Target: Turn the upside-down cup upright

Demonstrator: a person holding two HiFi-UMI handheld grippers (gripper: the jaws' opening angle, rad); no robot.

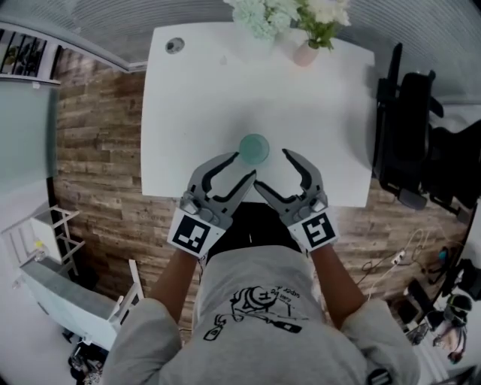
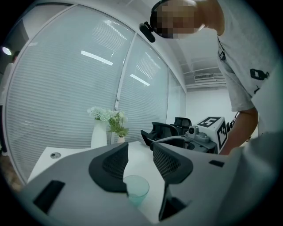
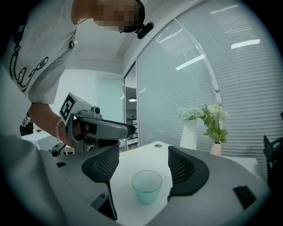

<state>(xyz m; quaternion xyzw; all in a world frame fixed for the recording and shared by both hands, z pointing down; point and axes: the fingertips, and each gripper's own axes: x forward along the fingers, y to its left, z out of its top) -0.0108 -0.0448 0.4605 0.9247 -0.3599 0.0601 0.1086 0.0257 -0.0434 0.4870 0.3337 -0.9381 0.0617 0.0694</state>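
Note:
A translucent teal cup stands on the white table near its front edge, mouth up. My left gripper is just in front of it on the left and my right gripper on the right, fingertips close to the cup but not touching it. In the left gripper view the cup shows low beyond the parted jaws of the left gripper. In the right gripper view the cup sits beyond the wide gap of the right gripper. Both grippers are open with nothing between their pads.
A white vase of pale flowers and a small pink pot with a plant stand at the table's far edge. A round cable hole is in the far left corner. A black office chair stands to the right of the table.

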